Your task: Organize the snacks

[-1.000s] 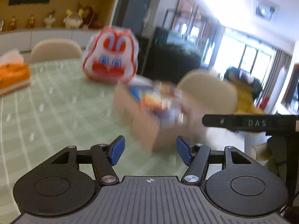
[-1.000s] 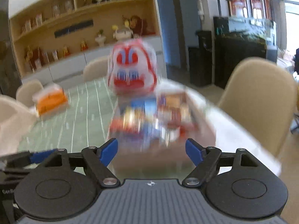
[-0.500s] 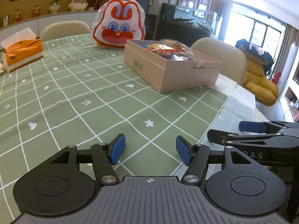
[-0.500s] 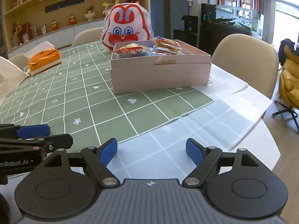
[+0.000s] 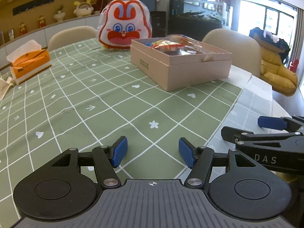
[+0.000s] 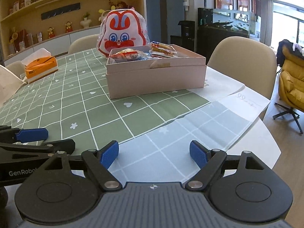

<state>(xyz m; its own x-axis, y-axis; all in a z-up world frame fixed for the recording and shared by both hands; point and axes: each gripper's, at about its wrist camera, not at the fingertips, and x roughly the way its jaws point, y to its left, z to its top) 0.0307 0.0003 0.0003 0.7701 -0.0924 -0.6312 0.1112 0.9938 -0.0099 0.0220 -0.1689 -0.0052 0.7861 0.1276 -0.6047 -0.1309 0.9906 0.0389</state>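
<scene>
1. Snack packets, crinkly red, orange and blue wrappers (image 6: 133, 55), lie heaped inside the pale pink open cardboard box (image 6: 155, 79) on the far right part of the tabletop (image 5: 79, 102); none shows on the cloth outside the box in either view.
2. Change over the last second: a second ago both views were blurred and close over the box, looking down on its contents. Now both are sharp and low, with the box well apart from the grippers. Judgement: both have pulled back toward the near edge.
3. Over the last half second the views barely differ; the retreat seems to have settled.
4. Left gripper (image 5: 151, 152): blue pads spread, nothing between them, over the green checked cloth.
5. Right gripper (image 6: 154, 154): pads spread wide, empty, over the pale near-right edge of the tabletop. The two sit side by side, each visible in the other's view.
6. Red-and-white rabbit-face plastic bag (image 5: 124, 31) stands just behind the box; its contents cannot be told.
7. Orange tissue box (image 5: 30, 62) sits far left, well apart.
8. Meaning, as judgement: snacks gathered in the box and empty grippers withdrawn fit a late stage, or a pause before fetching more from the bag.
</scene>
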